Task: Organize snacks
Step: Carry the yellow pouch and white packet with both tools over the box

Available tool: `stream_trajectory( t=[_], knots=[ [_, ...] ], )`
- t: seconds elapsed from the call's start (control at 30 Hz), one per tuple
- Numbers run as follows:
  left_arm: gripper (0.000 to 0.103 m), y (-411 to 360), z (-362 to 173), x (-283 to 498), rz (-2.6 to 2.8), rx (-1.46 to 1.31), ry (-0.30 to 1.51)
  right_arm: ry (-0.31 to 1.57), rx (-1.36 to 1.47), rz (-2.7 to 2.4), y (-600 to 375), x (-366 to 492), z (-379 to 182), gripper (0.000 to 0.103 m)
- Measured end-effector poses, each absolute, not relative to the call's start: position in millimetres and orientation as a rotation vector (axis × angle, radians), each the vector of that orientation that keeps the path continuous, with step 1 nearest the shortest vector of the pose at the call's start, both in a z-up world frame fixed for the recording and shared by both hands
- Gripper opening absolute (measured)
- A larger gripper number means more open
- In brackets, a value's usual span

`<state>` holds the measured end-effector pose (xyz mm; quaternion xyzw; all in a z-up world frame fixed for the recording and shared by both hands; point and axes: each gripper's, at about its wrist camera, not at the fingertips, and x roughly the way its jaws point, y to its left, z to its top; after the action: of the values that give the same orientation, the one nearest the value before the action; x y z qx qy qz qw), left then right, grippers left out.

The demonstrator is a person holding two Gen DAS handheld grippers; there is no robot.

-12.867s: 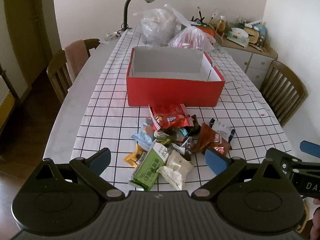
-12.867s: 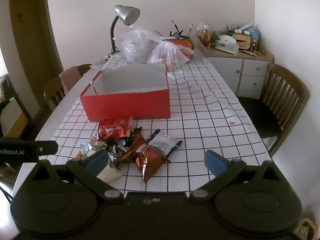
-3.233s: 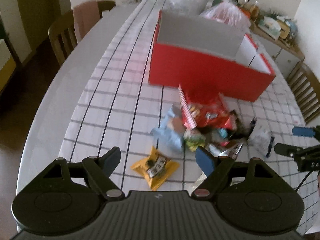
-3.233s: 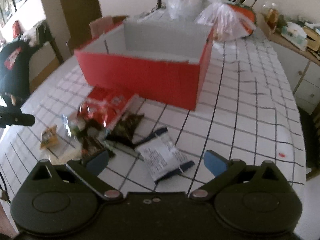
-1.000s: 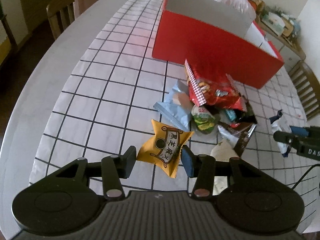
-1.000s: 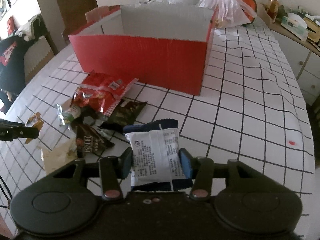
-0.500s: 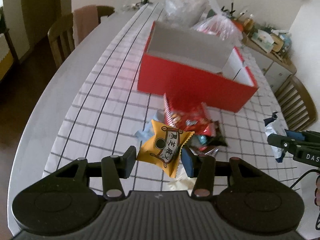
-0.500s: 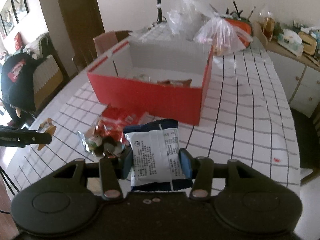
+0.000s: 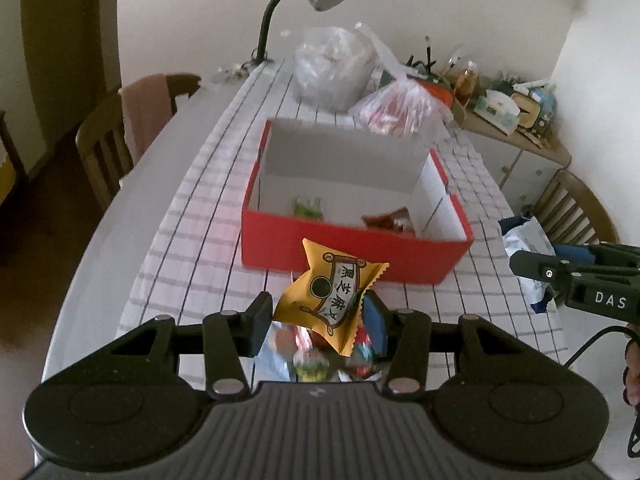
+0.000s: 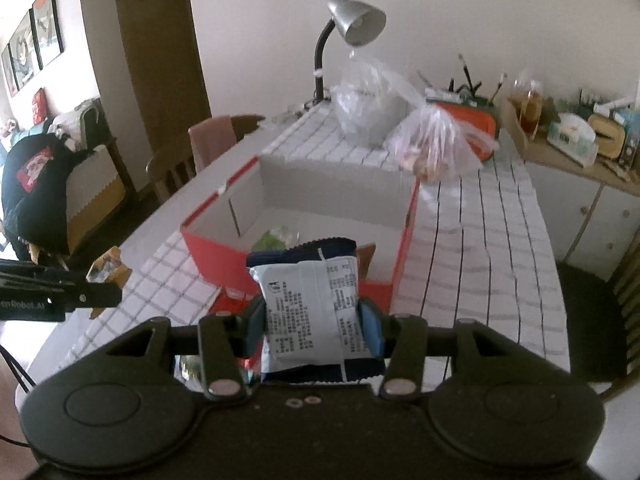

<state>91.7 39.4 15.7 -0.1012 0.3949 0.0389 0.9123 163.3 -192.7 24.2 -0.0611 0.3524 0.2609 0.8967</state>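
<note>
Both tongs loaded rn: left tongs (image 9: pixel 318 322) pinching yellow packet (image 9: pixel 330 298), right tongs (image 10: pixel 312 330) squeezing white pouch (image 10: pixel 314 312). Light, crinkly, prob slippery, so grab mid-body imo.

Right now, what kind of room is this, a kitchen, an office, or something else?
Most likely a home dining room. A long table under a checked tablecloth has wooden chairs drawn up to it, and a cluttered sideboard stands against the wall. Framed pictures hang in the next room.
</note>
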Motion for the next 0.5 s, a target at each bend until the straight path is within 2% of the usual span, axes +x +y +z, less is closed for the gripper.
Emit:
stream_trajectory(
  t=[0.3, 0.5],
  knots=[
    [0.048, 46.9, 35.9, 140.3, 0.05, -0.165, 0.772, 0.699, -0.134, 0.494, -166.7, 196.8, 40.6, 0.048],
    [0.048, 59.8, 28.9, 179.7, 0.035, -0.143, 0.79, 0.714, -0.149, 0.444, -148.3, 227.9, 35.4, 0.048]
  ],
)
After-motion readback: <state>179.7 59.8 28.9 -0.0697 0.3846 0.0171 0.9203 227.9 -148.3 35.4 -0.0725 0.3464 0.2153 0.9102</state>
